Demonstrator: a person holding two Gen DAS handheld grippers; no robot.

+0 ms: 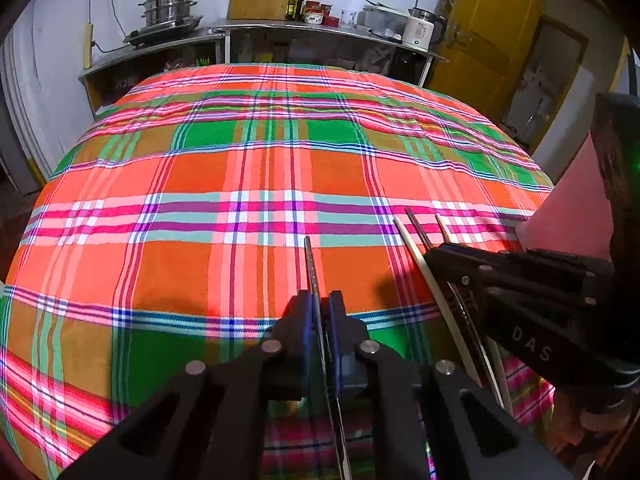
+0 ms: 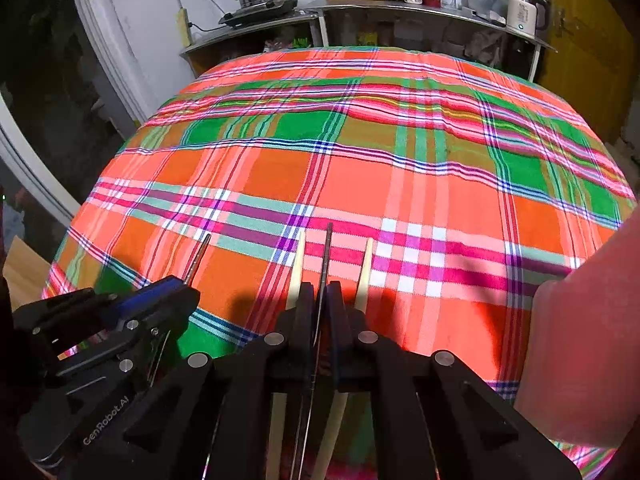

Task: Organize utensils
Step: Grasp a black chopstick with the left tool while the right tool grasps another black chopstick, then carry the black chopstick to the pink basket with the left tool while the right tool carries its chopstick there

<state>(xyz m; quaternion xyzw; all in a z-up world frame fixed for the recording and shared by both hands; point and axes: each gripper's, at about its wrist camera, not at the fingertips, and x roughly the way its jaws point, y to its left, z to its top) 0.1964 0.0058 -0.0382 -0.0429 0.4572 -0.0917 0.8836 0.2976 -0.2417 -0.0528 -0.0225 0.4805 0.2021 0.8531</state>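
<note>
Left to right. Left gripper (image 1: 320,300) is pinched down on one dark metal chopstick (image 1: 310,258), which pokes forward past the pads over the plaid tablecloth (image 1: 180,200). In the right wrist view the same gripper (image 2: 176,292) sits low left with that metal tip sticking out.

Right gripper (image 2: 320,292) is clamped on a second dark metal chopstick (image 2: 326,248). Two pale wooden chopsticks (image 2: 298,264) flank it, one on each side, and seem to lie on the cloth beneath the jaws rather than in the grip; whether they touch the fingers, can't tell. From the left wrist view the right gripper (image 1: 434,254) shows all three tips fanned out ahead of it.

A pink object (image 2: 580,340) fills the far right edge, identity unclear.

Risks, my read:
- Both sticks are thin, smooth and held well back from the tip. Any tilt could make them pivot or slide out of the pads.
- Lifting the right one may drag or flick the wooden pair alongside, scattering them.
- The grippers are close together. Bringing the metal pair side by side could knock fingers together and jolt a stick loose.
- No holder or tray is visible, so the drop-off spot is uncertain.
</note>
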